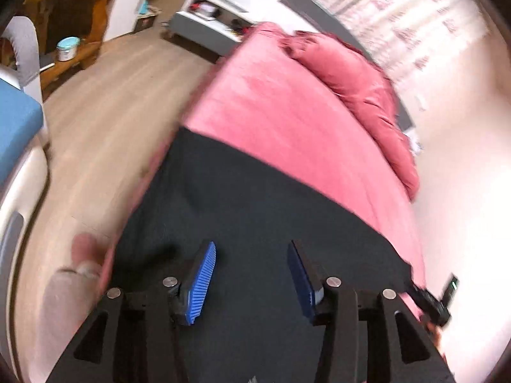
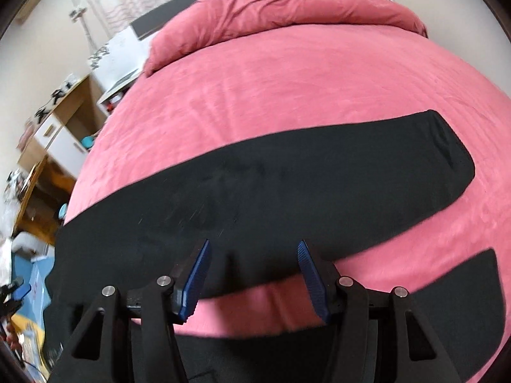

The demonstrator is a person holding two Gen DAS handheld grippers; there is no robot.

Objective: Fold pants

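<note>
on the pink bedspread in front of you the black pants lie spread flat, and that is why both tongs hang above them rather than on them. in the right wrist view one leg runs out long toward the right with its cuff end rounded off on the cover, and the other leg shows as a dark band nearer you, with a wedge of pink between the two. the legs lie apart, so i judge no fold is made yet and the first one, leg over leg, is what waits. your right gripper is released: its blue pads stand apart with nothing clamped, framing the near edge of the far leg close to where the legs meet. your left gripper is likewise released, its ribbed blue pads well apart over the broad dark cloth, which looks like the waist end lying by the bed's edge toward the wooden floor. nothing is pinched in either tool. the crumpled pink duvet is bunched at the far end, well apart from the pants, which leaves you a bare run of cover to fold on. the left view is blurred, so i cannot tell what the pale shape at the bed's edge is.
</note>
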